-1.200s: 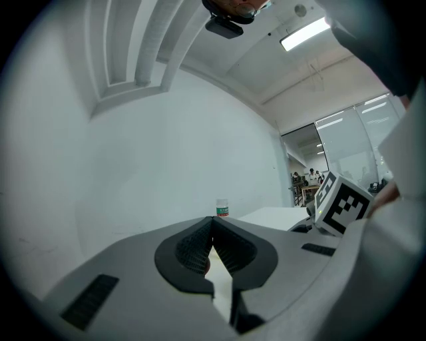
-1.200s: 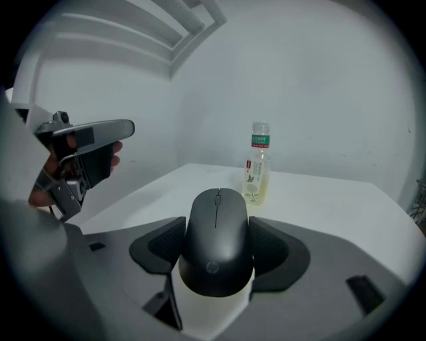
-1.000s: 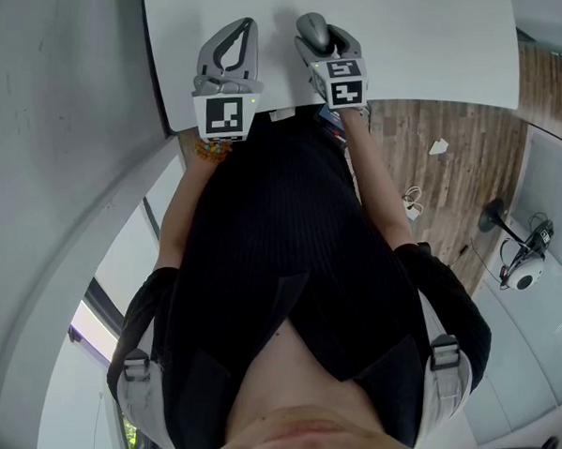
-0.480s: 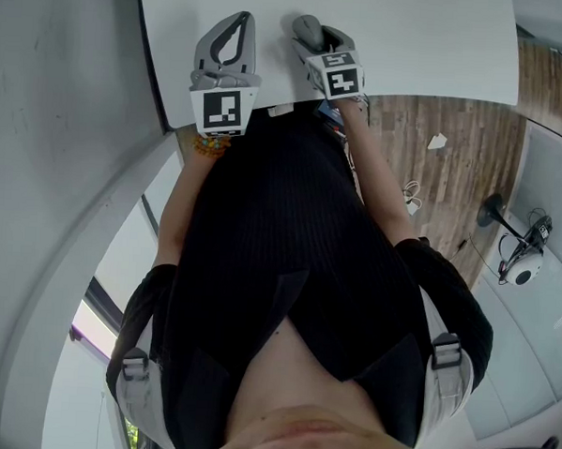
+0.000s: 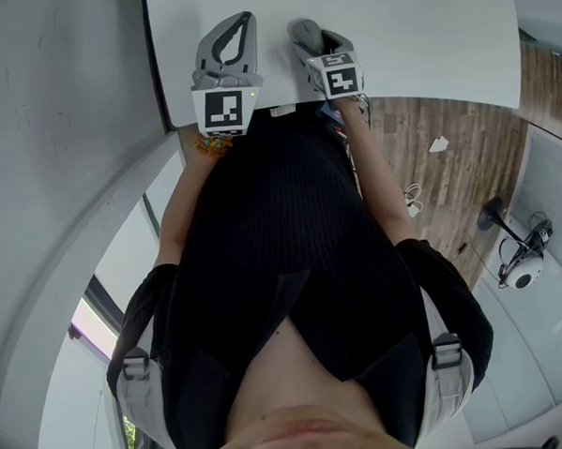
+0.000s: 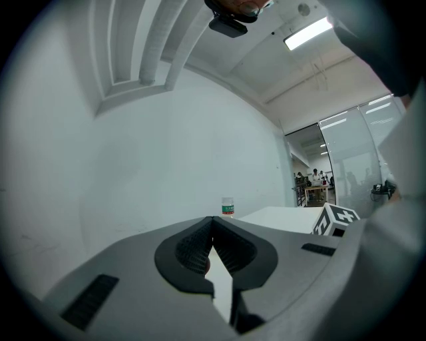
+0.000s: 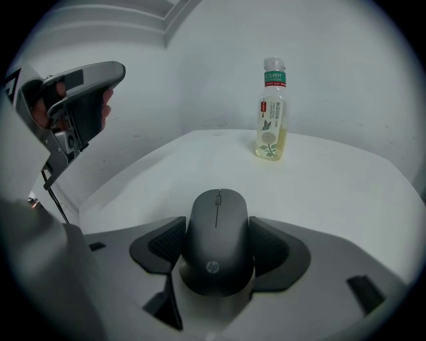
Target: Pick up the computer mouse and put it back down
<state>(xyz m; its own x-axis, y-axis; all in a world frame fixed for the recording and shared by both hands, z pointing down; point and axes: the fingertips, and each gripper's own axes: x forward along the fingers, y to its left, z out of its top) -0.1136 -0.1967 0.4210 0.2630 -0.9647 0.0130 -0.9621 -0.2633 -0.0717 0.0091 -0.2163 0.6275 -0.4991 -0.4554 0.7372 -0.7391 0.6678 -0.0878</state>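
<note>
A dark grey computer mouse (image 7: 217, 250) sits between the pads of my right gripper (image 7: 217, 223), which is shut on its sides. In the head view the mouse (image 5: 303, 28) pokes out beyond the right gripper (image 5: 311, 37), over the white table (image 5: 422, 39) near its front edge. Whether the mouse rests on the table or hangs just above it, I cannot tell. My left gripper (image 5: 237, 21) is beside it to the left, shut with nothing between its jaws (image 6: 213, 233). It also appears at the left of the right gripper view as the left gripper (image 7: 80, 100).
A clear drink bottle (image 7: 271, 110) with a green band stands upright at the table's far side, also visible as a small bottle (image 6: 227, 208). A white wall runs along the left. Wooden floor (image 5: 452, 181) lies to the right of the table's front edge.
The right gripper with the mouse has shifted slightly left and farther onto the table. The left gripper has barely moved.
</note>
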